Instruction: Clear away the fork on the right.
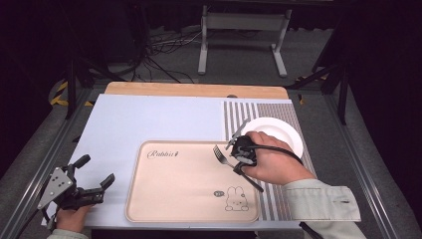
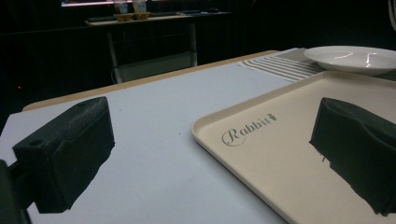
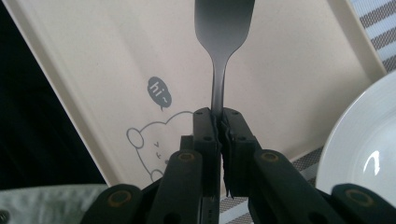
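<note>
my right claw (image 3: 220,122) is clamped tight on the handle of a fork (image 3: 223,28), the two jaws pressed together around the thin stem. in the high view the fork (image 1: 221,155) points out to the left from my right hand (image 1: 271,162), its tines over the upper right part of the beige tray (image 1: 149,199). i cannot tell whether the tines touch the tray or hang just above it. the white plate (image 1: 286,133) sits just beyond my right hand, on the striped mat (image 1: 234,112) beside the tray. my left claw (image 1: 94,181) is at the near left corner of the surface (image 1: 129,119), jaws spread wide and holding nothing, aimed across toward the tray's left rim.
</note>
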A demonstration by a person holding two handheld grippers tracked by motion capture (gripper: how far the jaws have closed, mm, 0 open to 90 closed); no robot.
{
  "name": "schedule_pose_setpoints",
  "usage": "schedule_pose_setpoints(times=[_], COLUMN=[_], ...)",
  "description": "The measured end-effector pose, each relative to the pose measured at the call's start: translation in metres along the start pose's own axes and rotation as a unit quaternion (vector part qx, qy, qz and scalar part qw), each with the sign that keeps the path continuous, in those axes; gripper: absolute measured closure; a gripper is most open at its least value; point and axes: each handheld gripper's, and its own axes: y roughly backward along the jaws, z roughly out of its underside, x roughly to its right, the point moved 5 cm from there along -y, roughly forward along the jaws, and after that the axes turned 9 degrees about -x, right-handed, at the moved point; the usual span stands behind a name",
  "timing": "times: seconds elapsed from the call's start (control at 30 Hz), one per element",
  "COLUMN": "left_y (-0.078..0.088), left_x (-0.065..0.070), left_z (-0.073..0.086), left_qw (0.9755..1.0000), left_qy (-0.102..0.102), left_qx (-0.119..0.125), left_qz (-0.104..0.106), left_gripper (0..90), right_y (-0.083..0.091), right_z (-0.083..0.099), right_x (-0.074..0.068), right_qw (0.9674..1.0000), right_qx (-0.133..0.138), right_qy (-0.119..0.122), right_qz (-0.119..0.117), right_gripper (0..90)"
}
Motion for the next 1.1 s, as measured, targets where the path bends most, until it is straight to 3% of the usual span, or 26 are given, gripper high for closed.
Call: schedule_pose_setpoints(times=[0.13, 0.2, 0.27, 0.3, 0.43, 0.63, 0.83, 1.1], left_y=[0.000, 0.000, 0.000, 0.000, 0.000, 0.000, 0.000, 0.000], left_x=[0.000, 0.000, 0.000, 0.000, 0.000, 0.000, 0.000, 0.000], left_z=[0.000, 0.000, 0.000, 0.000, 0.000, 0.000, 0.000, 0.000], left_qw=[1.0000, 1.0000, 1.0000, 1.0000, 1.0000, 1.0000, 1.0000, 1.0000], left_qy=[0.000, 0.000, 0.000, 0.000, 0.000, 0.000, 0.000, 0.000], left_qx=[-0.001, 0.000, 0.000, 0.000, 0.000, -0.001, 0.000, 0.000], left_qz=[0.001, 0.001, 0.001, 0.001, 0.001, 0.001, 0.001, 0.002], left_gripper=[0.3, 0.3, 0.3, 0.3, 0.3, 0.3, 0.3, 0.3], right_y=[-0.002, -0.002, -0.004, -0.005, -0.006, -0.014, -0.020, -0.028], right_z=[-0.003, -0.004, -0.005, -0.006, -0.008, -0.010, -0.012, -0.014], right_x=[-0.002, -0.003, -0.002, -0.003, -0.002, 0.003, 0.005, 0.007], right_qw=[0.9985, 0.9981, 0.9967, 0.9948, 0.9924, 0.9848, 0.9784, 0.9720], right_qx=[0.006, 0.006, 0.002, 0.000, 0.006, 0.000, -0.006, -0.027], right_qy=[-0.052, -0.058, -0.080, -0.099, -0.120, -0.168, -0.202, -0.227], right_qz=[-0.015, -0.018, -0.017, -0.024, -0.028, -0.044, -0.044, -0.053], right_gripper=[85.9, 85.9, 85.9, 85.9, 85.9, 85.9, 85.9, 85.8])
